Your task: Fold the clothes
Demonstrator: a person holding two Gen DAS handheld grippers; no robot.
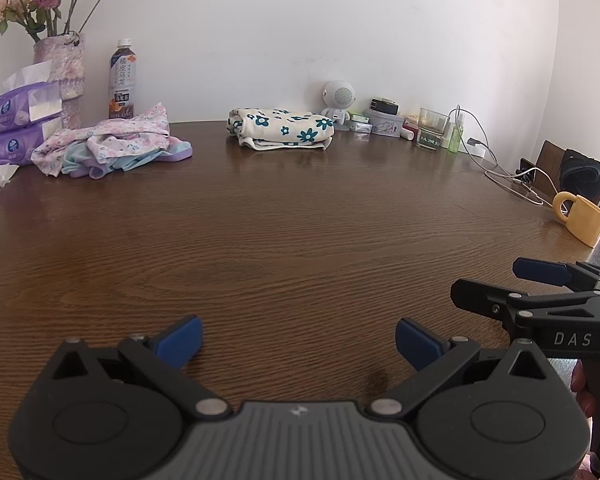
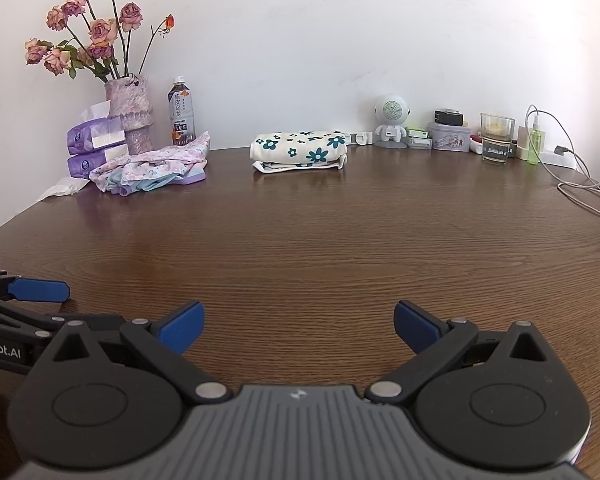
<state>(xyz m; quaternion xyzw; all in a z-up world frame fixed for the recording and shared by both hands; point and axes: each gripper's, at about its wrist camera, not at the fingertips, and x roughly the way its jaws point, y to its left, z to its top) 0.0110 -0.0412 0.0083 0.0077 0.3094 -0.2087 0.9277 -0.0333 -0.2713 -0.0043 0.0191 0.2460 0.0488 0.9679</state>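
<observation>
My left gripper [image 1: 298,340] and right gripper [image 2: 299,326] gape empty; reaching upper left for crumpled clothes [image 1: 112,144] risks toppling the bottle [image 1: 122,80]

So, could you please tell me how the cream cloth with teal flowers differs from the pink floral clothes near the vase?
The cream cloth with teal flowers is folded into a neat, flat-sided bundle, while the pink floral clothes lie in a loose, crumpled heap. The cream cloth is one visible fabric; the pink heap mixes in light blue and purple pieces. The cream cloth lies mid-table near the wall, the heap beside the purple tissue packs. Both rest on the brown wooden table, untouched by either gripper.
</observation>
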